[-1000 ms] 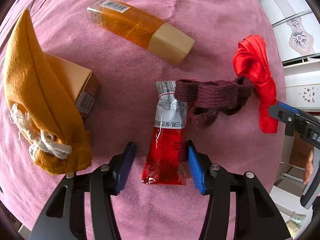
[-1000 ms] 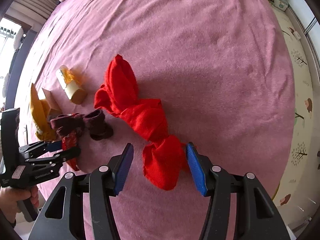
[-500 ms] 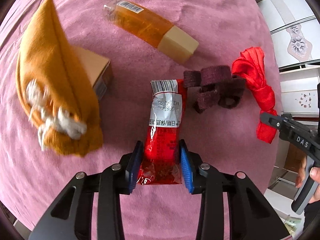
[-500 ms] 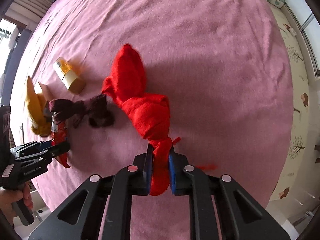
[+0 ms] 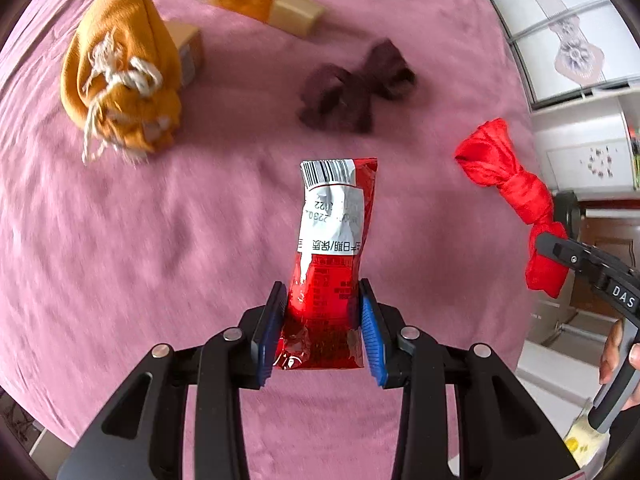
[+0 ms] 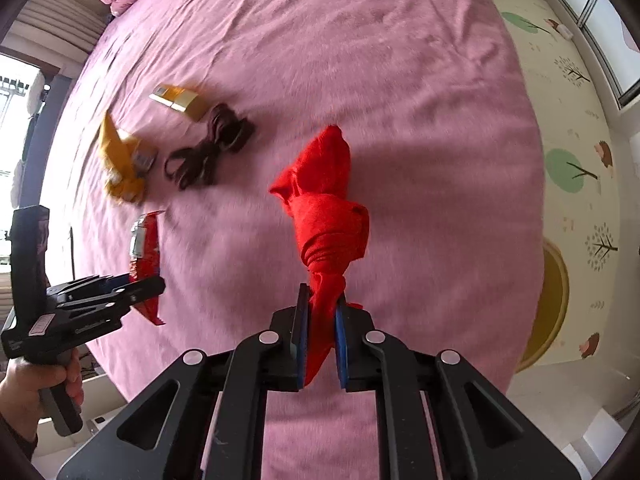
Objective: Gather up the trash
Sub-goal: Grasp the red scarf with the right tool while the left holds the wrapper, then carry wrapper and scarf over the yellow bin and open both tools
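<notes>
My left gripper (image 5: 321, 316) is shut on the lower end of a red snack wrapper (image 5: 332, 248) with a white label, held above the pink bed. It also shows in the right wrist view (image 6: 145, 248), held by the left gripper (image 6: 146, 284). My right gripper (image 6: 321, 312) is shut on the tail of a knotted red cloth (image 6: 324, 200), lifted off the bed. The cloth also shows at the right of the left wrist view (image 5: 512, 192), with the right gripper (image 5: 560, 248) on it.
On the pink bedspread (image 5: 160, 240) lie an orange drawstring pouch (image 5: 120, 64) over a small cardboard box (image 5: 188, 52), an amber bottle with a beige cap (image 5: 264, 0) and a dark maroon strap bundle (image 5: 356, 92). The bed edge and a patterned floor mat (image 6: 572, 160) lie to the right.
Both grippers closed on their items and lifted them off the bed: the left on the red wrapper, the right on the red cloth. Both pulled back from the other items.
</notes>
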Available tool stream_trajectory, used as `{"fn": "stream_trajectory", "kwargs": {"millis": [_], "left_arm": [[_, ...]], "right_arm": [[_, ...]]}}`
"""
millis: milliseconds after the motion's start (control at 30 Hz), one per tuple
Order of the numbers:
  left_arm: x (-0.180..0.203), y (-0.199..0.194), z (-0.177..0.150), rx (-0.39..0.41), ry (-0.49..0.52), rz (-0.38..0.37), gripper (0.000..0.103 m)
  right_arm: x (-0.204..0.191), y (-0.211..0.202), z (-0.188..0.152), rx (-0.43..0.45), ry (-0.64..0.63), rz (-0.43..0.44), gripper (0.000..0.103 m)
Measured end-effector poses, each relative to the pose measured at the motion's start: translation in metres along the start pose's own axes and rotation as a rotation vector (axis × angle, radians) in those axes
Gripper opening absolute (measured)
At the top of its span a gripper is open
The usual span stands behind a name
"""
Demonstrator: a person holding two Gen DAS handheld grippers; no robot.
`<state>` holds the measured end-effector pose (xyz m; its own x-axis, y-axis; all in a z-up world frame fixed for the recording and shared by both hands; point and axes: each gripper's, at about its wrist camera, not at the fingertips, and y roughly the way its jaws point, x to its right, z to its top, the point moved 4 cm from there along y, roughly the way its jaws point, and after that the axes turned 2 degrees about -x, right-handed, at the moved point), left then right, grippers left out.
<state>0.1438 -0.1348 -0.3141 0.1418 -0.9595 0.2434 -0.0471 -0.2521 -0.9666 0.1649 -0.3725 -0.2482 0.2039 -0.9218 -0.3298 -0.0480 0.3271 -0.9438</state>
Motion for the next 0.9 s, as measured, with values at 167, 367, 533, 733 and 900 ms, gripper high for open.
{"fn": "stream_trajectory", "kwargs": {"millis": [167,367,533,733,900], "left_arm": [[0.037,-0.002,-0.030,-0.022,0.082,-0.019,0.037],[0.078,-0.003,-0.045,-0.049,0.182,-0.032,0.037],[0.126,0.002,-0.061,-0.065,0.267,-0.035,0.037],[0.168,0.005,-0.068,-0.096,0.366,-0.031,0.037],[0.216,0.015,-0.073,-0.119,0.469,-0.025,0.037]], "right_arm": [[0.000,-0.018,-0.032,0.012,0.008,0.006,0.011],[0.012,-0.037,-0.064,0.037,0.039,0.008,0.010],[0.038,-0.059,-0.093,0.079,0.092,0.000,0.010],[0.080,-0.080,-0.117,0.122,0.189,-0.003,0.010],[0.116,-0.095,-0.134,0.156,0.264,-0.012,0.010]]}}
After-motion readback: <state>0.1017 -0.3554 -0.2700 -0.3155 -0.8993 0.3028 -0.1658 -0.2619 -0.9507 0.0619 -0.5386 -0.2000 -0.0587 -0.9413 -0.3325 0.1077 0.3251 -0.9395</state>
